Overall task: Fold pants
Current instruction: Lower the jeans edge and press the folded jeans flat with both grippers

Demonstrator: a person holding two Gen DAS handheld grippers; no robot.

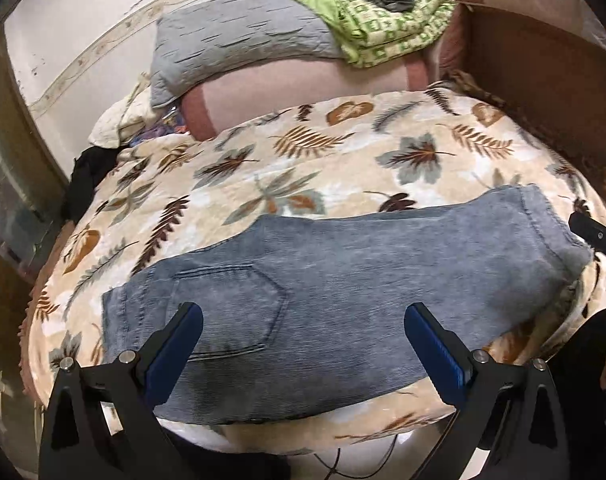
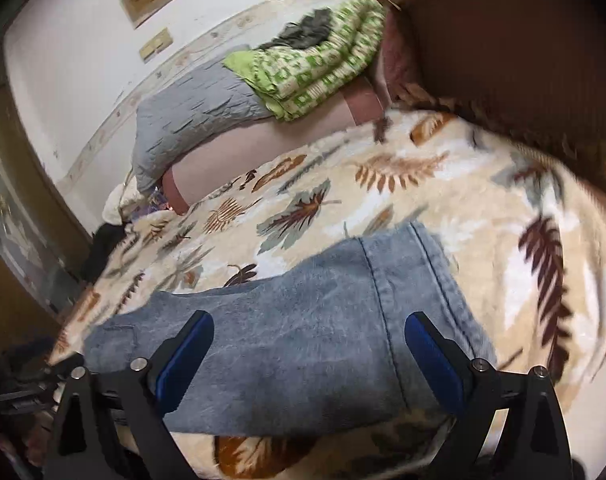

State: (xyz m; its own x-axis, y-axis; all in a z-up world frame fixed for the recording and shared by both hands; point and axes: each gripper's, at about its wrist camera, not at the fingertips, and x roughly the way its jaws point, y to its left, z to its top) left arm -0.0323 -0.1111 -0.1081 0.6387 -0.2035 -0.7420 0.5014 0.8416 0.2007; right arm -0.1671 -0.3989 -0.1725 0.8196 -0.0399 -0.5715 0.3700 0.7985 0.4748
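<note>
Light blue jeans (image 1: 323,292) lie folded lengthwise across the near part of a bed with a leaf-print blanket (image 1: 303,152), waist and back pocket at the left, leg hems at the right. My left gripper (image 1: 303,320) is open and empty, hovering above the pocket area. My right gripper (image 2: 309,332) is open and empty above the leg end of the jeans (image 2: 303,320), near the hem seam. The blanket also shows in the right wrist view (image 2: 383,184). A black part of the right gripper shows at the right edge of the left wrist view (image 1: 599,236).
A grey pillow (image 1: 239,36) and a green patterned cloth (image 1: 391,20) lie on a pink bolster (image 1: 295,88) at the far side. A brown headboard (image 1: 551,80) stands at the right. A white wall (image 1: 71,32) is behind. Dark clothing (image 1: 83,176) hangs off the bed's left edge.
</note>
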